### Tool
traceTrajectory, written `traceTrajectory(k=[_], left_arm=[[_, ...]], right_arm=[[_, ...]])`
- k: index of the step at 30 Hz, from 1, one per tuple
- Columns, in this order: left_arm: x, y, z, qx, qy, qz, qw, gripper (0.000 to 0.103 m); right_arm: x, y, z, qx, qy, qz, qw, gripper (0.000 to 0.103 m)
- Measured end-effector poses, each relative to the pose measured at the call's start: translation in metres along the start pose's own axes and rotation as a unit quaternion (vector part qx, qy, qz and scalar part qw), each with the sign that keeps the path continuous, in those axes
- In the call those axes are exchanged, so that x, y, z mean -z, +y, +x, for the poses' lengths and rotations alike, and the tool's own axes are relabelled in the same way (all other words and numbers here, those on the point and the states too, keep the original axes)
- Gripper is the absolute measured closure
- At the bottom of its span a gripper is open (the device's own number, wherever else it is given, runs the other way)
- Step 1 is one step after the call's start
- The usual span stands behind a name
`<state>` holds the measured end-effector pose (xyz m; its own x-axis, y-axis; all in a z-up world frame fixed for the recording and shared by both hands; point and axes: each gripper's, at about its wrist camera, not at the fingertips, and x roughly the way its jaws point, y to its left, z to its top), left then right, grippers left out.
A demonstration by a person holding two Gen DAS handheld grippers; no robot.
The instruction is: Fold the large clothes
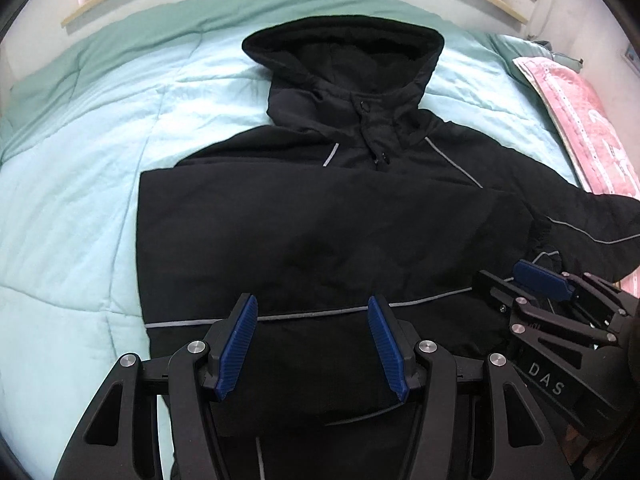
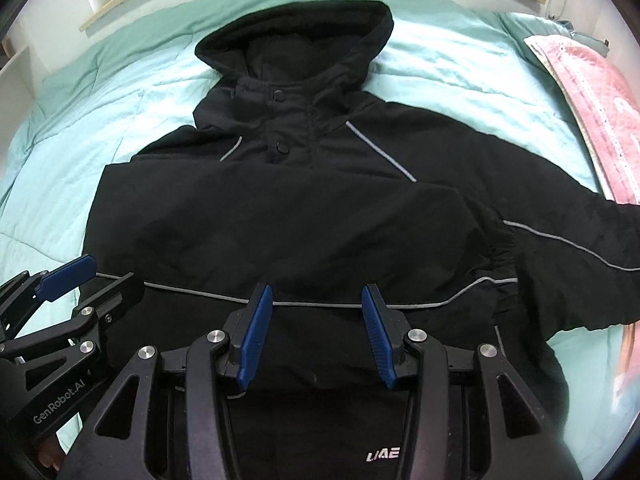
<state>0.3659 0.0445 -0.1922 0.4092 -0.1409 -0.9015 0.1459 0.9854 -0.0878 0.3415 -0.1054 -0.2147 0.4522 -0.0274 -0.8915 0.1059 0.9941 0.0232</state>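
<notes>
A large black hooded jacket [image 1: 320, 216] with grey piping lies front up on the bed, hood at the far end. Its left sleeve is folded across the chest; the right sleeve [image 1: 592, 224] stretches out to the right. It also shows in the right wrist view [image 2: 304, 216]. My left gripper [image 1: 312, 308] is open and empty, low over the jacket's lower body. My right gripper [image 2: 316, 296] is open and empty over the same part. Each gripper shows in the other's view: the right one [image 1: 536, 280] at the right, the left one [image 2: 76, 272] at the left.
The bed carries a light green quilt [image 1: 80, 184]. A pink pillow [image 1: 592, 132] lies along the right edge, touching the outstretched sleeve. A wooden headboard rail [image 1: 92, 8] and wall run behind the hood.
</notes>
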Motion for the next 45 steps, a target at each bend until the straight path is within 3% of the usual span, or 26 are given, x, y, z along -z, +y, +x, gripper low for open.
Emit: traceTrajectory(k=[17,23,30,34,36,41,43,45], left_arm=[[0.011,0.005,0.046,0.017,0.008,0.009,0.9998,0.044],[0.021,0.001,0.068,0.020,0.024,0.036,0.9989,0.044],[0.014,0.034,0.081,0.101,0.047,-0.053,0.9923,0.044],[-0.001,0.044,0.068,0.121,0.071,-0.099,0.9851,0.044],[-0.008,0.045,0.056,0.124,0.055,-0.107,0.9849,0.044],[-0.019,0.043,0.033,0.059,-0.041,-0.096,0.9927,0.044],[-0.023,0.043,0.035,0.055,-0.058,-0.100,0.9917,0.044],[-0.027,0.043,0.041,0.049,-0.063,-0.098,0.9919,0.044]], right_arm=[[0.014,-0.008,0.056,-0.012,0.046,0.028,0.998,0.054],[0.022,0.003,0.060,0.004,0.039,-0.007,0.999,0.045],[0.027,-0.004,0.073,-0.016,0.060,-0.002,0.998,0.035],[0.011,-0.006,0.073,-0.024,0.114,0.006,0.993,0.034],[-0.001,-0.012,0.067,-0.046,0.125,0.032,0.991,0.034],[-0.023,-0.021,0.047,-0.032,0.045,0.053,0.997,0.034],[-0.026,-0.025,0.046,-0.003,0.006,0.073,0.997,0.034],[-0.027,-0.027,0.050,-0.001,-0.010,0.084,0.996,0.034]])
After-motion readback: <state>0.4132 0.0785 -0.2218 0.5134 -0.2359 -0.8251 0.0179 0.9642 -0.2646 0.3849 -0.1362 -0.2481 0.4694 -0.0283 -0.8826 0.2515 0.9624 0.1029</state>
